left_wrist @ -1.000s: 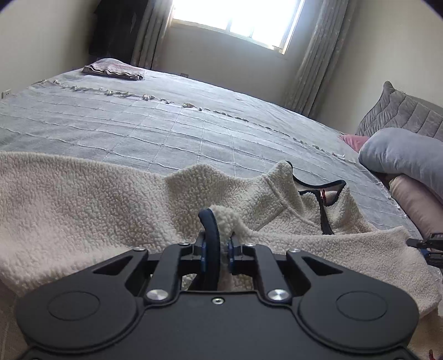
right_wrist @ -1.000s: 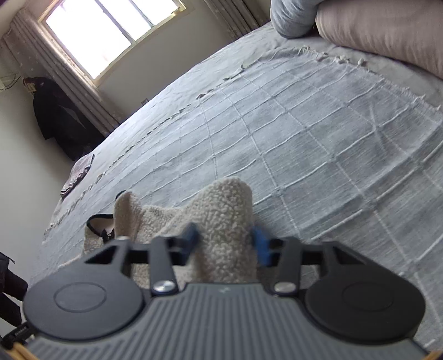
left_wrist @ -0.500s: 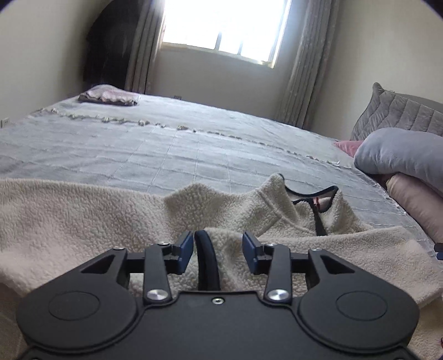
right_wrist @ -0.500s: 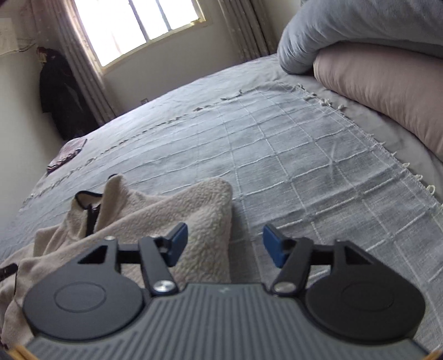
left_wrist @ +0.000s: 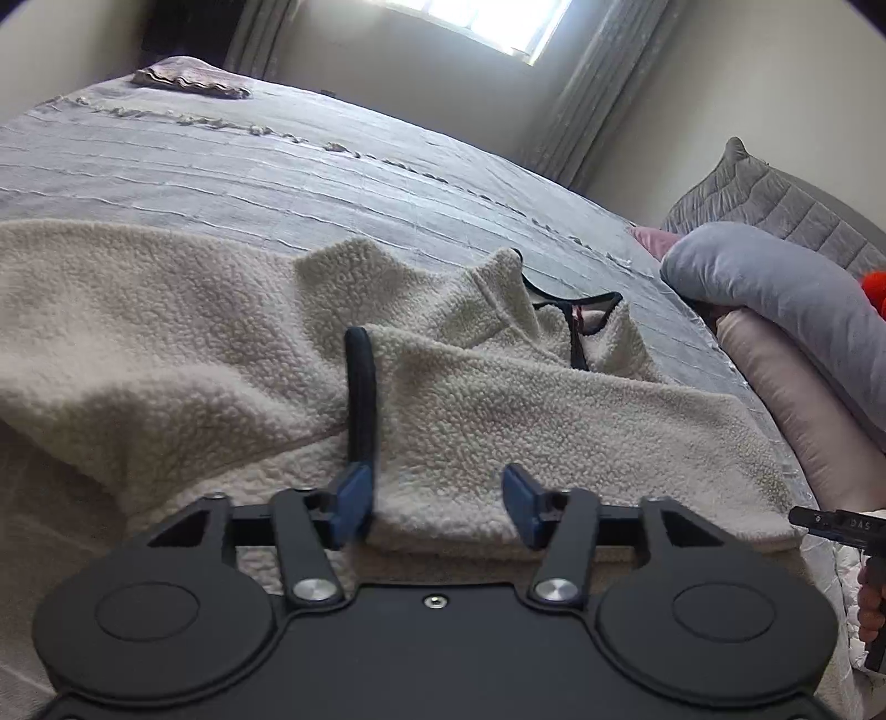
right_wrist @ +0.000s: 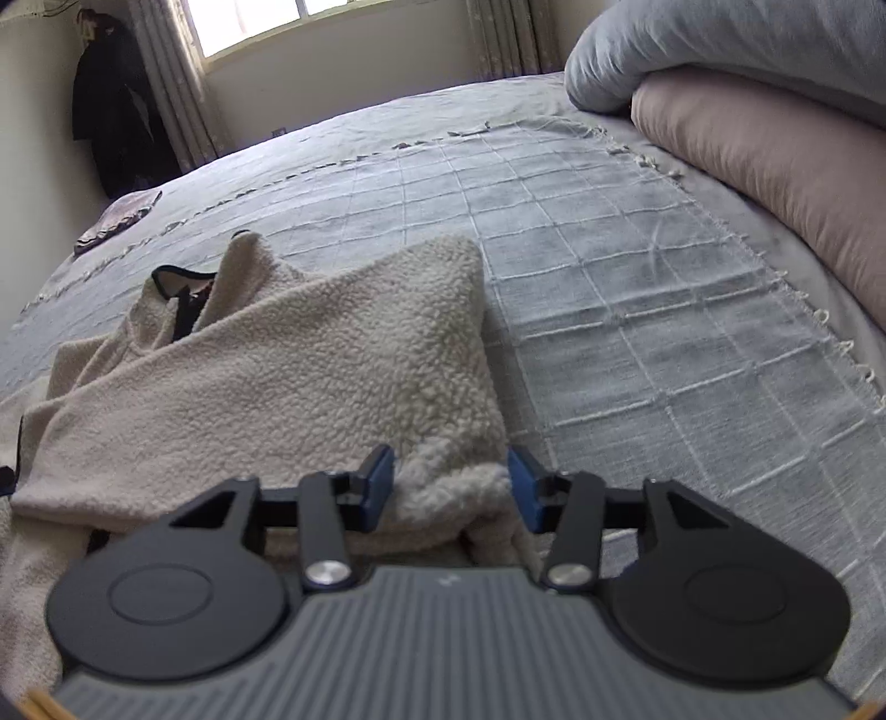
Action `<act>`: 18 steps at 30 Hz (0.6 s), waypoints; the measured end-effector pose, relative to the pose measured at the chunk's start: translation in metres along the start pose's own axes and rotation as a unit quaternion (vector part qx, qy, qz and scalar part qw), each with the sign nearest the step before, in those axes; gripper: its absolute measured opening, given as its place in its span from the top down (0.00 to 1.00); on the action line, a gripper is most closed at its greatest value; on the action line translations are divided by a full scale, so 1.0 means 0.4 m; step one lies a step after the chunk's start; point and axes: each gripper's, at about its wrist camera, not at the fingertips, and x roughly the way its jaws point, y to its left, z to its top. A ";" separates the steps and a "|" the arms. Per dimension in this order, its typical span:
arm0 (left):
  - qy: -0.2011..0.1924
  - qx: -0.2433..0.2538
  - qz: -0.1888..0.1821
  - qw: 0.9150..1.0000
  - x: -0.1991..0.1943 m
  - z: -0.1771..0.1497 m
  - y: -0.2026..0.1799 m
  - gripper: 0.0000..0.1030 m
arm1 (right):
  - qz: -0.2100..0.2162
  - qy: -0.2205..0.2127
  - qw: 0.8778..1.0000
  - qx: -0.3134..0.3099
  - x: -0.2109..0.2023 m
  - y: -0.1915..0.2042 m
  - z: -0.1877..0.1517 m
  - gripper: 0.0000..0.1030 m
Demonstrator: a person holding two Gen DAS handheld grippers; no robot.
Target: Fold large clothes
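Cream fleece jacket [left_wrist: 498, 410], black-trimmed, rumpled across grey bedspread [right_wrist: 637, 277]; left claw [left_wrist: 437, 507] and right claw [right_wrist: 451, 490] both agape, empty.

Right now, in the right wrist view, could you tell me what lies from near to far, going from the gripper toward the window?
Open right gripper → cream fleece garment → grey checked bedspread → cream wall below the window → bright window.

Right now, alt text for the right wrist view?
The open right gripper straddles a bunched edge of a cream fleece lying folded on a grey bedspread. Grey and pink pillows sit at the right.
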 end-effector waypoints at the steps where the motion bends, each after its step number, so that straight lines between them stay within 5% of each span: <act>1: -0.005 -0.001 0.013 1.000 -0.020 0.000 0.010 0.20 | -0.001 0.002 1.000 -0.001 -0.013 0.011 0.000 0.41; 10: -0.025 -0.054 0.116 0.991 -0.179 0.004 0.230 0.08 | 0.014 0.009 1.000 -0.018 -0.080 0.139 -0.033 0.20; 18: -0.030 -0.160 0.219 0.962 -0.224 0.032 0.539 0.08 | 0.017 0.022 0.999 -0.039 -0.068 0.200 -0.066 0.14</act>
